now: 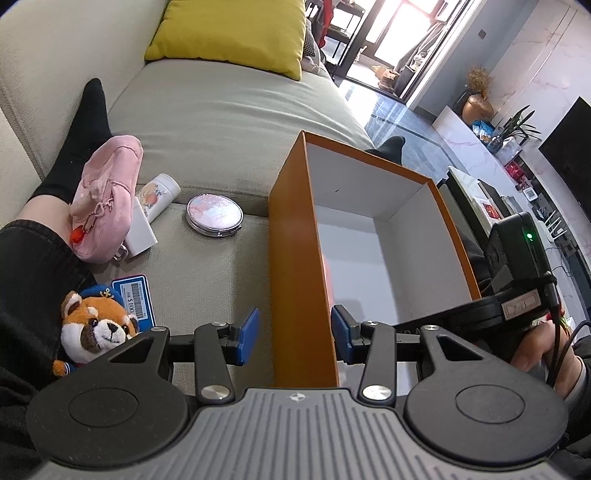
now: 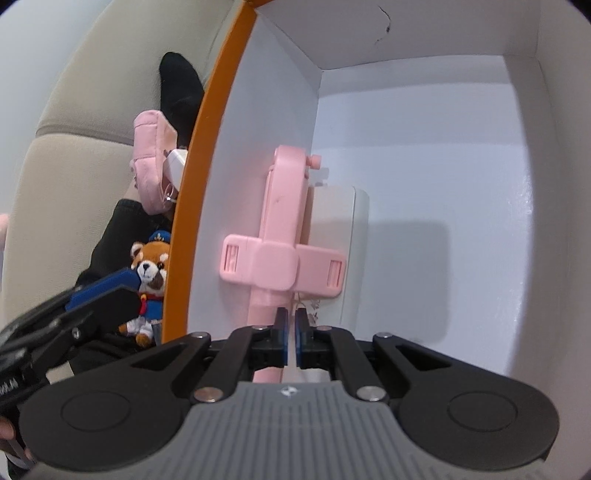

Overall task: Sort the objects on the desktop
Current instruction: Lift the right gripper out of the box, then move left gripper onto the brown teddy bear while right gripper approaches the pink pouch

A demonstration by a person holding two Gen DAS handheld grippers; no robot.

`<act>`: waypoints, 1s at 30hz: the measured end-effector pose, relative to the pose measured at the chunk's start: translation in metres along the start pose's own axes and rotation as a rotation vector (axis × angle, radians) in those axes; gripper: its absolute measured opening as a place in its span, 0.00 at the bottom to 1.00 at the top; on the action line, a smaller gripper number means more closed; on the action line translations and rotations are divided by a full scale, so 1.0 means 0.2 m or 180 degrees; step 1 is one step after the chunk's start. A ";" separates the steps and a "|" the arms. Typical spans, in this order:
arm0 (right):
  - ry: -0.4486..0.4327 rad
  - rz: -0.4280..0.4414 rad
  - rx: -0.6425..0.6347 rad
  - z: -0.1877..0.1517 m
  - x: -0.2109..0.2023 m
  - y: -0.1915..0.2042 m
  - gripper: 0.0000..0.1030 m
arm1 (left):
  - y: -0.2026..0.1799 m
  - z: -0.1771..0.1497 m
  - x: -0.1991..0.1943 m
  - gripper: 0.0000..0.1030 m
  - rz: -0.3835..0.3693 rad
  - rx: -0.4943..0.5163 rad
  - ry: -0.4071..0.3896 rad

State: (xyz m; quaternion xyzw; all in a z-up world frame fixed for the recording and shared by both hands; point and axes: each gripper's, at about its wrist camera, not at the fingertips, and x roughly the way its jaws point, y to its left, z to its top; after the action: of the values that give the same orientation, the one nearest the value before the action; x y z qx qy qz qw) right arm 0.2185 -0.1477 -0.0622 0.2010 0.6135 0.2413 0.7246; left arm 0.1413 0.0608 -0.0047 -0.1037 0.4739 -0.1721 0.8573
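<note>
An orange box (image 1: 295, 258) with a white inside stands on the sofa. My left gripper (image 1: 293, 332) is open, its blue pads astride the box's left wall. My right gripper (image 2: 292, 341) is inside the box (image 2: 192, 206), shut on the handle of a pink selfie stick (image 2: 284, 236) that lies over a white flat object (image 2: 354, 251). On the sofa left of the box lie a round pink compact mirror (image 1: 214, 220), a pink pouch (image 1: 105, 199), a white tube (image 1: 157, 194), a blue card (image 1: 135, 299) and a red panda plush (image 1: 98, 326).
The person's legs in black socks (image 1: 83, 136) lie at the left. A yellow cushion (image 1: 236, 33) sits at the sofa's back. The right gripper's body (image 1: 517, 266) shows at the box's right side. A TV console and floor lie beyond at right.
</note>
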 end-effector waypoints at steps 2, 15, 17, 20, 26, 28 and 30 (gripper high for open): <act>0.0001 -0.0005 -0.0087 -0.02 -0.01 0.01 0.05 | 0.00 -0.01 -0.01 0.48 -0.0002 -0.0003 -0.0025; -0.0857 -0.0447 -0.1240 -0.18 -0.18 0.26 0.26 | 0.00 -0.11 -0.15 0.48 0.0202 -0.0044 -0.0435; -0.1139 -0.0409 -0.1388 -0.21 -0.22 0.29 0.35 | 0.00 -0.13 -0.19 0.48 0.0265 -0.0015 -0.0590; -0.1367 -0.0473 -0.1544 -0.23 -0.26 0.35 0.36 | 0.00 -0.14 -0.24 0.48 0.0395 0.0040 -0.0765; -0.1457 -0.0497 -0.1664 -0.23 -0.30 0.44 0.41 | 0.04 -0.17 -0.32 0.50 0.0517 0.0005 -0.0925; -0.1441 -0.0462 -0.1774 -0.25 -0.31 0.48 0.46 | 0.06 -0.18 -0.33 0.51 0.0549 -0.0016 -0.0961; -0.1414 -0.0433 -0.1912 -0.26 -0.30 0.52 0.48 | 0.08 -0.18 -0.35 0.52 0.0589 -0.0031 -0.0983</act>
State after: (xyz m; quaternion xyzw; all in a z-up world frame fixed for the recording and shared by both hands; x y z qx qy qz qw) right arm 0.1493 -0.0998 0.0383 -0.0141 0.3552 0.3124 0.8809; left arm 0.0795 0.1029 0.0248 -0.0891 0.3450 -0.0721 0.9316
